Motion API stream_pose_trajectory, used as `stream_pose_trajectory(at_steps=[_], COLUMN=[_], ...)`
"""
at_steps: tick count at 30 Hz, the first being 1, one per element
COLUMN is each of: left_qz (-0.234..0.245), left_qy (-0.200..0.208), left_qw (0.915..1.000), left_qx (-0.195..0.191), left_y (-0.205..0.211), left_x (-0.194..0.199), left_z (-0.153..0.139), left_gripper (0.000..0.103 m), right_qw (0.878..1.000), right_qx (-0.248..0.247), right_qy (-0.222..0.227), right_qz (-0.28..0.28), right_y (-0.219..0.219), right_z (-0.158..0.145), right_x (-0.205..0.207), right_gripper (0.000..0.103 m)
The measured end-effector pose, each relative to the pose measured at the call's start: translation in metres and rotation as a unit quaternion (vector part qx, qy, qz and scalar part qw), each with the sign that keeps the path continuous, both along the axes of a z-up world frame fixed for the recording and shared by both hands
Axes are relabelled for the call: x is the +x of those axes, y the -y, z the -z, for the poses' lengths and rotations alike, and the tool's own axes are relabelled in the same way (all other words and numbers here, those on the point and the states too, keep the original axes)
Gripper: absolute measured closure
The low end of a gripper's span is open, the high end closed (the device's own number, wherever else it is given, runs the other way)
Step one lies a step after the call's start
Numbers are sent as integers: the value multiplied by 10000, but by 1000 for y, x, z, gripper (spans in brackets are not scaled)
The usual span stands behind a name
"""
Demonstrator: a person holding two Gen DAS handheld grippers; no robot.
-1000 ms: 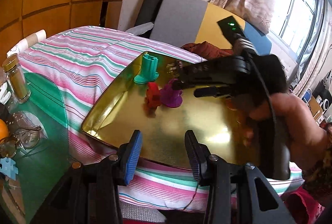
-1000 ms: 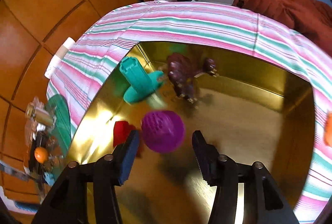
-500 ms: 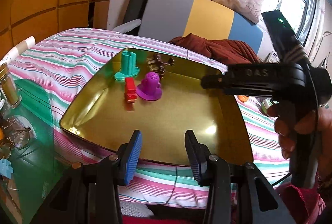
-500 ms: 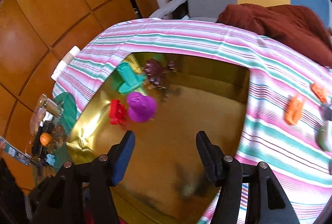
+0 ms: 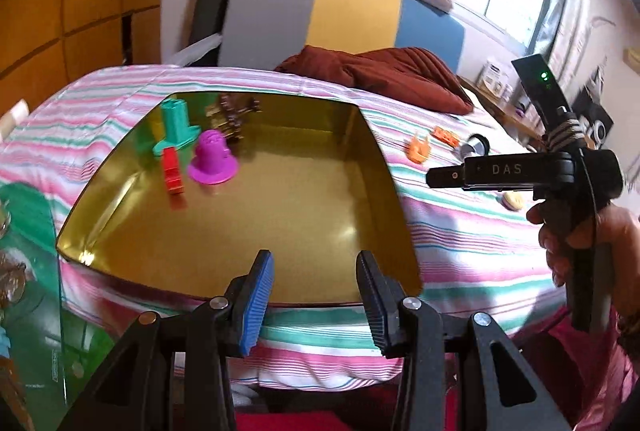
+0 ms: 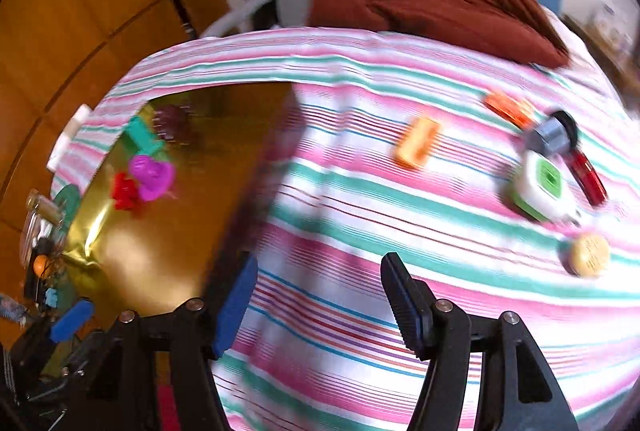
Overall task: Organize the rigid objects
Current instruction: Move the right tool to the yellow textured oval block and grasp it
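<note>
Small hard plastic pieces, probably light and stiff, unlikely to crush; likely best pinched across flat sides, since rounded ones may slip from the pads.

Already inside the gold tray (image 5: 120, 199), near its far left corner: four pieces. One teal piece (image 5: 176, 127), upright; one red piece (image 5: 173, 171) lying just in front of it; one purple domed piece (image 5: 213, 163), standing beside the red; one dark brown piece (image 5: 234, 113) behind, shape unclear.

Still loose on the striped cloth (image 6: 360, 199), well apart from the tray, to its right: two orange pieces (image 6: 418, 142) (image 6: 508, 108), one grey-and-black round piece (image 6: 554, 133), one white-and-green block (image 6: 542, 187), one red stick (image 6: 588, 175), one yellow disc (image 6: 588, 255). Six, though motion blur softens the outlines.

Right gripper (image 6: 316, 305): jaws just widened, now moderately apart, nothing between, above bare cloth just right of the tray edge.

Left gripper (image 5: 314, 301): jaws partly apart, empty, over the tray's near rim.
</note>
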State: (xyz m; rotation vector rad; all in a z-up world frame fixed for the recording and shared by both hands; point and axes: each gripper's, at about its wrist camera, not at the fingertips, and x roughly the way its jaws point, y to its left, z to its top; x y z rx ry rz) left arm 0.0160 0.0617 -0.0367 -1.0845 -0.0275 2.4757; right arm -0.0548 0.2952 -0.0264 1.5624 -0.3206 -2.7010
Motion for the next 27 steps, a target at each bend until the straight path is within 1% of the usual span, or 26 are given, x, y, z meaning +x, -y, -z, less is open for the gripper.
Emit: stream_pose_trajectory(at_steps=[5, 8, 11, 14, 17, 20, 22, 23, 25, 27], left_qz=[217, 339, 459, 568, 659, 708, 729, 747, 752, 759], left_qy=[38, 7, -24, -46, -59, -83, -130, -144, -156, -161], left_qw=[9997, 9993, 9989, 9982, 9975, 9969, 9965, 9961, 9959, 9956], left_qx=[-80, -127, -120, -185, -259, -324, -399, -441, -484, -526], left_y=[-17, -27, -35, -42, -49, -53, -55, -57, -58, -60], left_x=[5, 10, 13, 17, 20, 22, 24, 25, 25, 25], left_z=[1, -1, -4, -5, -5, -5, -6, -6, -7, -7], left_gripper=[60, 60, 60, 60, 60, 60, 60, 60, 60, 60], right_qw=[9976, 9914, 9752, 9560, 9415, 9296, 9277, 9291, 9333, 9406], right_qx=[13, -111, -599, -791, -996, -1202, -1265, -1251, -1157, -1009], right_qy=[256, 452, 605, 668, 597, 550, 533, 589, 752, 836], right_qz=[640, 1223, 2041, 2744, 3165, 3441, 3472, 3431, 3314, 3132], right_y=[-53, -91, -139, -179, -209, -233, -244, -247, -250, -249], right_z=[10, 14, 21, 27, 30, 35, 39, 42, 48, 54], right_x=[17, 25, 38, 48, 52, 48, 41, 37, 28, 20], right_gripper=[38, 38, 38, 38, 38, 39, 40, 44, 50, 52])
